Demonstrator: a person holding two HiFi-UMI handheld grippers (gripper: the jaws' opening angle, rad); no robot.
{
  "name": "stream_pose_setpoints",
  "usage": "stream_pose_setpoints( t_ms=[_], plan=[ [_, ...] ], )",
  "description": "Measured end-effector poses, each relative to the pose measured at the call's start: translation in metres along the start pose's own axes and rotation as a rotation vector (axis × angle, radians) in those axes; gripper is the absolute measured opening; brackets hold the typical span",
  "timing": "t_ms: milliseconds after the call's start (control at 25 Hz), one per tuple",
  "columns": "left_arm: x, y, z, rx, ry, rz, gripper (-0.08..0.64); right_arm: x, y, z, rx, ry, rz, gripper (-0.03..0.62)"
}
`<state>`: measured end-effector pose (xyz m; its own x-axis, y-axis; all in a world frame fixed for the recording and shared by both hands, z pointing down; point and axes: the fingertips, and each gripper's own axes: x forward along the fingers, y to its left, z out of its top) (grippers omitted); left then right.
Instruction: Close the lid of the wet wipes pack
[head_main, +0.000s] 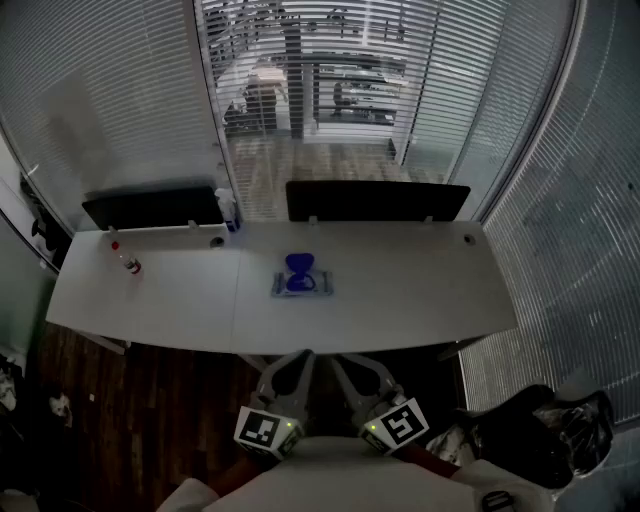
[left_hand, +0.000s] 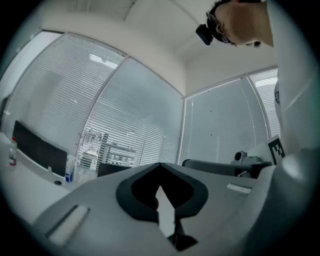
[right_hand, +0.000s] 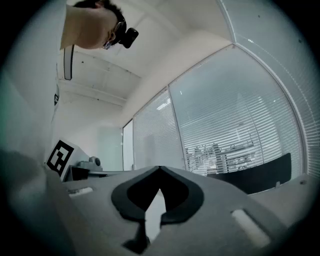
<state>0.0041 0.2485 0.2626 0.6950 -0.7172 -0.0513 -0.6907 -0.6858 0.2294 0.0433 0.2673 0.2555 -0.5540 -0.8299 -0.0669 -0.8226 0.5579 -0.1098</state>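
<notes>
The wet wipes pack lies flat in the middle of the white table, and its blue lid stands open at the pack's far end. Both grippers are held low and close to the person's body, well short of the table's near edge and apart from the pack. My left gripper has its jaws together with nothing held, and so does my right gripper. Neither gripper view shows the pack. The left gripper and the right gripper each face the blinds over closed grey jaws.
A small bottle with a red cap stands at the table's left end. A spray bottle and two dark monitors line the far edge. Dark bags lie on the floor at the right. Window blinds surround the desk.
</notes>
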Motion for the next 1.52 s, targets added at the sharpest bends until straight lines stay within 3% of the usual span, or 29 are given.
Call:
stream_pose_setpoints(
  t_ms=[920, 1120, 1520],
  plan=[
    [0.006, -0.009, -0.004, 0.021, 0.024, -0.022, 0.003, -0.003, 0.006, 0.012, 0.041, -0.032, 0.054, 0.0],
    [0.01, -0.02, -0.007, 0.011, 0.042, -0.025, 0.003, -0.018, -0.002, 0.011, 0.07, -0.023, 0.024, 0.0],
    [0.023, -0.056, -0.019, 0.01, 0.049, -0.027, 0.003, -0.056, -0.024, 0.024, 0.04, -0.054, 0.008, 0.0]
  ],
)
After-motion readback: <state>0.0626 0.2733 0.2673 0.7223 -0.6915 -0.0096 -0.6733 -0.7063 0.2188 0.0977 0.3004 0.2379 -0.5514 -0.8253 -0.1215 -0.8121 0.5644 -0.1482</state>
